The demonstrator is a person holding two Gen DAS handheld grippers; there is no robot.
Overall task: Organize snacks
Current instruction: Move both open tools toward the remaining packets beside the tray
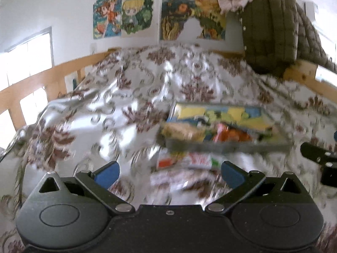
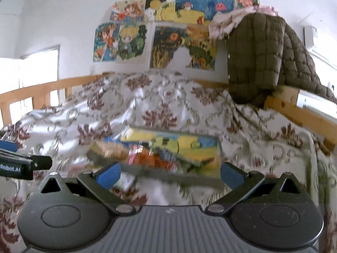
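Daylight floods both views from a blown-out window (image 1: pixel 27 59) on the left, its panes pure white. The glossy patterned bedspread (image 1: pixel 130 88) throws bright glare patches across its folds. Motion blur smears the middle and near ground: the tray of snacks (image 1: pixel 223 130) is streaked, its packets barely readable, perhaps worse in the left wrist view. The wall posters (image 2: pixel 160 40) stay fairly sharp. Fisheye distortion bows the wooden bed rail (image 2: pixel 42 90), and dark vignetting clips the corners.
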